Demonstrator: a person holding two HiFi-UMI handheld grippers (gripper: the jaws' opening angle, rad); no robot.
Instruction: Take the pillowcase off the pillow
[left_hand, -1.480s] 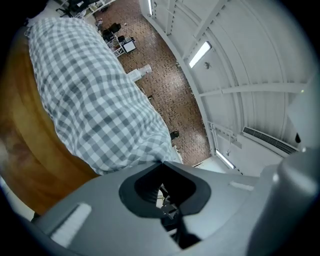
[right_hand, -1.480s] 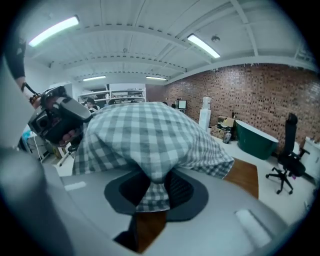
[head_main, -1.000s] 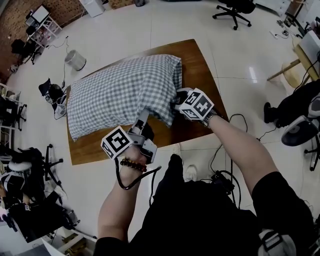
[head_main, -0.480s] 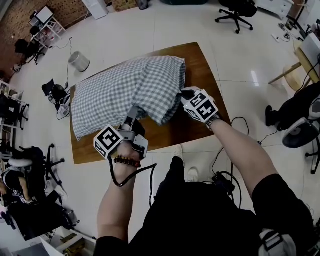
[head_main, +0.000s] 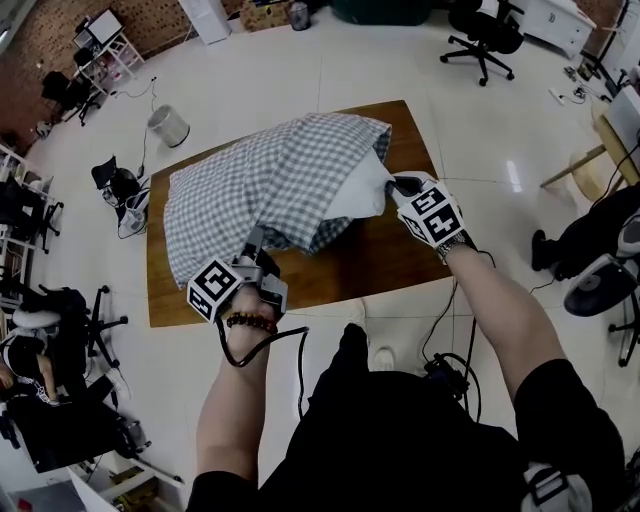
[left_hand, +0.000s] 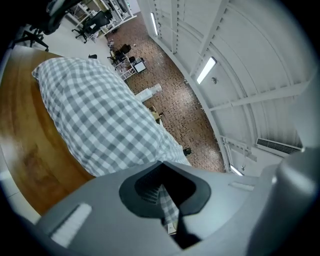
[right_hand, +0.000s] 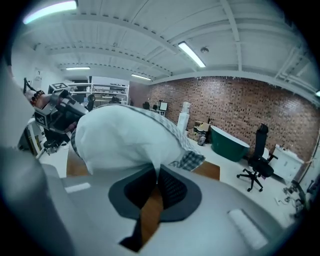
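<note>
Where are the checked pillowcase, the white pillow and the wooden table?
pillowcase (head_main: 260, 185), head view, middle of checked cloth
pillow (head_main: 360, 192), head view, bare white end
table (head_main: 370, 262), head view, bare wood near front edge

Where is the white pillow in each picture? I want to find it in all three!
Head view: the white pillow pokes out of the right end of the checked pillowcase, a bit above the middle.
Left gripper view: not in it; only the pillowcase shows.
Right gripper view: big, left of centre.
Shared landmark: the wooden table.
</note>
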